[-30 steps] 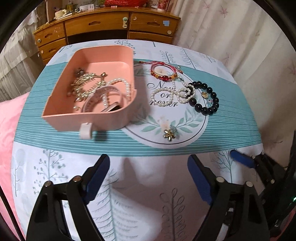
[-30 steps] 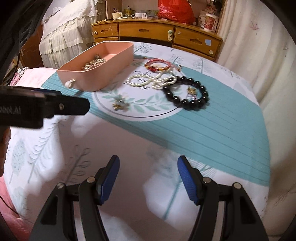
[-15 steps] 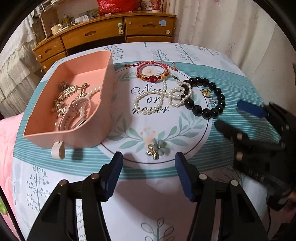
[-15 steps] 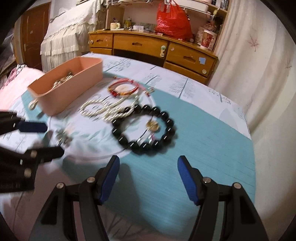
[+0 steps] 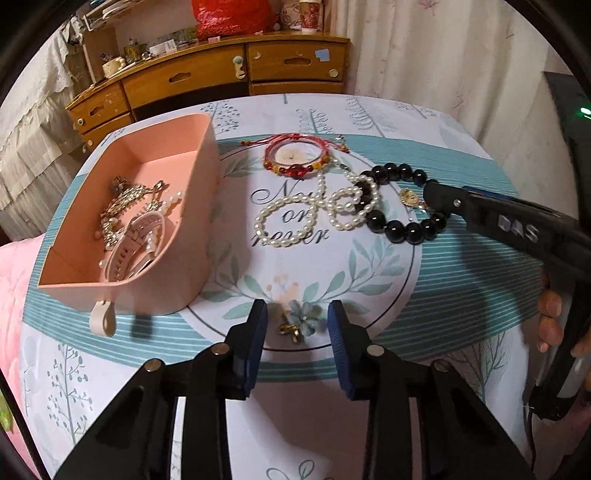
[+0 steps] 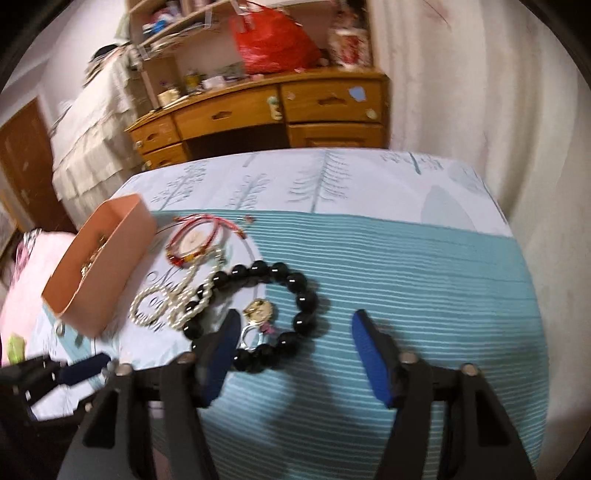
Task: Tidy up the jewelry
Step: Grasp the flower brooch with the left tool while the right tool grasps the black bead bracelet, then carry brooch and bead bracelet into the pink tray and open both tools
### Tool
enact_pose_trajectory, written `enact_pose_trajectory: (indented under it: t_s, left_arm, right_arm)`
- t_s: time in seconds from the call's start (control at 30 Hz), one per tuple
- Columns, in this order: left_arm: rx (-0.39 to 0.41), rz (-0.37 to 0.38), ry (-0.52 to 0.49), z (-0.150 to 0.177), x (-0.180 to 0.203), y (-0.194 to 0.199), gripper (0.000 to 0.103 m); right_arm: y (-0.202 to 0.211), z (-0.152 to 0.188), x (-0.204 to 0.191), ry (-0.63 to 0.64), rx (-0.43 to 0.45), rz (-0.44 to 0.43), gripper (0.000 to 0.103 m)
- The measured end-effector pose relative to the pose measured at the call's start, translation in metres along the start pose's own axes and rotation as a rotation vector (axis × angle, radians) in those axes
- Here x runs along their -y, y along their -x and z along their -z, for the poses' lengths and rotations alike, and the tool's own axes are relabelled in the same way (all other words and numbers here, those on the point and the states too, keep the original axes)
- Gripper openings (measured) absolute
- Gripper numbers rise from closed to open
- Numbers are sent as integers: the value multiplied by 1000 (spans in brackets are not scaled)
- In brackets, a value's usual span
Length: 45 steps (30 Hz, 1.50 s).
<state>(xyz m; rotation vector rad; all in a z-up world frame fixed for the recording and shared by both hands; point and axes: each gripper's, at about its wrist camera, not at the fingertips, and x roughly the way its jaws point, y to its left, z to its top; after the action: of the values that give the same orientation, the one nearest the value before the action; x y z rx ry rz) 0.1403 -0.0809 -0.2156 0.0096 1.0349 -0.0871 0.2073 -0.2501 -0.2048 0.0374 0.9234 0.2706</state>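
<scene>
A pink box [image 5: 155, 236] on the left of the table holds chains, pearls and a pink watch strap [image 5: 133, 247]. On the cloth lie a red bracelet [image 5: 295, 158], a pearl string [image 5: 306, 214], a black bead bracelet [image 5: 402, 206] with a gold charm [image 5: 410, 197], and a small flower brooch [image 5: 301, 319]. My left gripper [image 5: 297, 325] is open, its blue pads on either side of the brooch. My right gripper [image 6: 295, 347] is open over the black bead bracelet [image 6: 273, 317], its left finger beside the gold charm [image 6: 258, 310]. The pink box [image 6: 103, 266] shows at left there.
A wooden desk with drawers [image 5: 221, 81] stands beyond the table, with a red bag [image 5: 229, 18] on top. A curtain [image 5: 443, 62] hangs to the right. Pink bedding [image 5: 14, 280] lies off the table's left edge. The right gripper's body [image 5: 517, 236] crosses the right side.
My left gripper has moved forward and narrowed around the flower brooch. My right gripper has moved forward over the black bead bracelet.
</scene>
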Motion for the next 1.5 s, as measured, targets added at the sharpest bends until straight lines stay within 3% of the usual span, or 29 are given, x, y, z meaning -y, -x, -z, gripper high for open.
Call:
enact_pose_trajectory:
  t_s: [0.07,0.17,0.3,0.57,0.87,1.0,1.3,1.5]
  left_arm:
    - [3,18,-14,0,1,0,18]
    - [-5,56,4,0,-2,0,18]
    - [-12,63,32,0,-3,0,18]
    - [18,116,57,-2,-2,12,15]
    - [49,245,104,-15,-14,39,15]
    - [88,278,98,-22,-30,62,15]
    - [113,233,112,-44,-80,90,15]
    - [152,225,109,-56,-124,109,15]
  right_arm:
    - [-7,-1,7,-43,-33,12,36]
    - [-7,-3,8,-47,-42,-38,20]
    - [-10,-4,6,-53,-64,-57,15]
    - [1,-2,17,-192,-67,-172,15]
    - [31,-11,16,-243,-15,-296,15]
    - [46,-17,-3,-208,32,-337,15]
    - [70,-27,-60,-146,73,-391,15]
    - [85,-36,-98,-179,125,-453,15]
